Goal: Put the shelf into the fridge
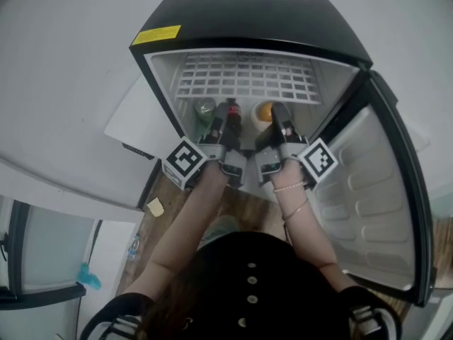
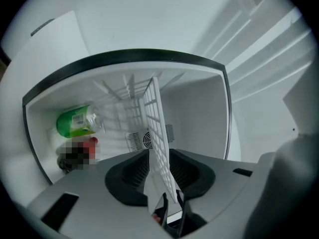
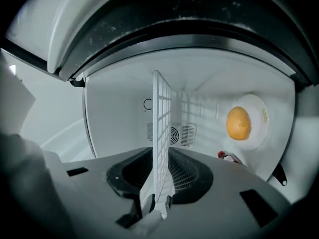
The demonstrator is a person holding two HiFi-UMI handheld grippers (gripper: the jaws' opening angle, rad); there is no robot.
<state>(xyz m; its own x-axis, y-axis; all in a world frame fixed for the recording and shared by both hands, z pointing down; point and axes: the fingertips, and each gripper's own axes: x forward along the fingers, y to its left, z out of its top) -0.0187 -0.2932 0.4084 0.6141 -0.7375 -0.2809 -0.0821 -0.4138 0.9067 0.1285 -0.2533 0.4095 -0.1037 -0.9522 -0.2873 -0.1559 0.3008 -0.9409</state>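
Observation:
A white wire shelf [image 1: 244,76] lies level high inside the open black mini fridge [image 1: 248,13]. Both grippers reach into the fridge mouth at the shelf's front edge. In the left gripper view the shelf [image 2: 158,133] runs edge-on between the jaws of my left gripper [image 2: 172,210], and a gap shows on each side, so it is open. In the right gripper view the shelf [image 3: 162,133] also stands edge-on, and my right gripper [image 3: 155,205] is shut on its near edge. In the head view the left gripper [image 1: 225,115] and right gripper [image 1: 277,115] sit side by side.
Below the shelf lie a green bottle [image 2: 75,121], a dark bottle with a red label [image 1: 233,115], and an orange on a white plate [image 3: 238,122]. The fridge door [image 1: 375,190] hangs open at the right. A yellow note [image 1: 155,206] lies on the wooden floor.

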